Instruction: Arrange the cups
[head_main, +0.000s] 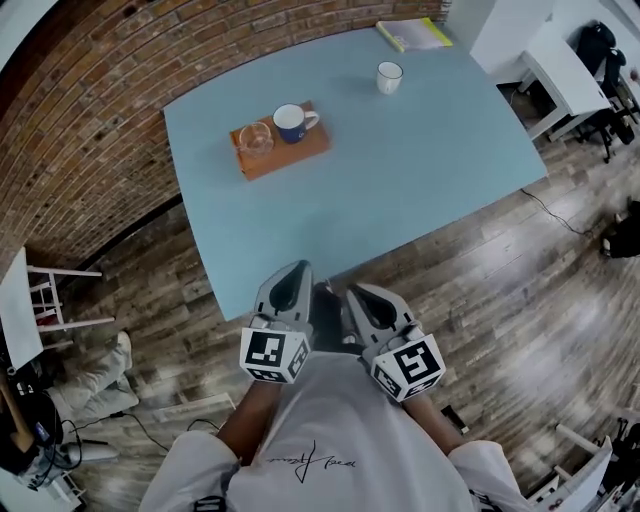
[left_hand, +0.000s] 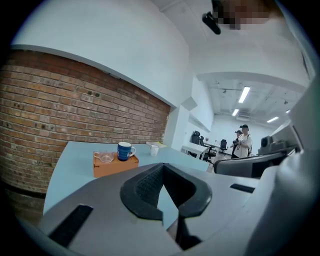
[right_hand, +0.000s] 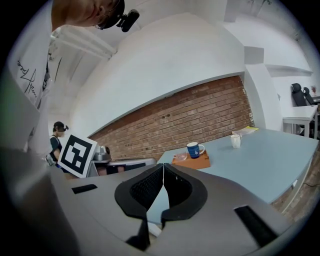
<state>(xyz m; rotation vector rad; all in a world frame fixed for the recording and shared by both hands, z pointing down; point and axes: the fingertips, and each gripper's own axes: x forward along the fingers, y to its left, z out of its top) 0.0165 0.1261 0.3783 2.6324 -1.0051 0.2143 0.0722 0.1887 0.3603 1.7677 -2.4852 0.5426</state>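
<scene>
Cups stand far across a pale blue table (head_main: 400, 190), well apart from both grippers. An orange tray (head_main: 290, 158) lies toward the table's far left, and on it a blue mug (head_main: 292, 123) stands with its handle to the right, a clear glass cup (head_main: 256, 138) just beside it on the left. A white cup (head_main: 389, 76) stands alone on the bare tabletop, farther back and to the right, near a booklet (head_main: 414, 34) at the far edge. The left gripper (head_main: 296, 272) and right gripper (head_main: 358, 296) are held side by side close to the person's body at the near edge of the table, pointing toward the cups. Each gripper's jaws are pressed fully together with nothing between them. In the left gripper view the tray and its two cups appear beyond and to the left of the closed jaw tips; in the right gripper view they appear beyond and to the right, with the white cup farther right again.
</scene>
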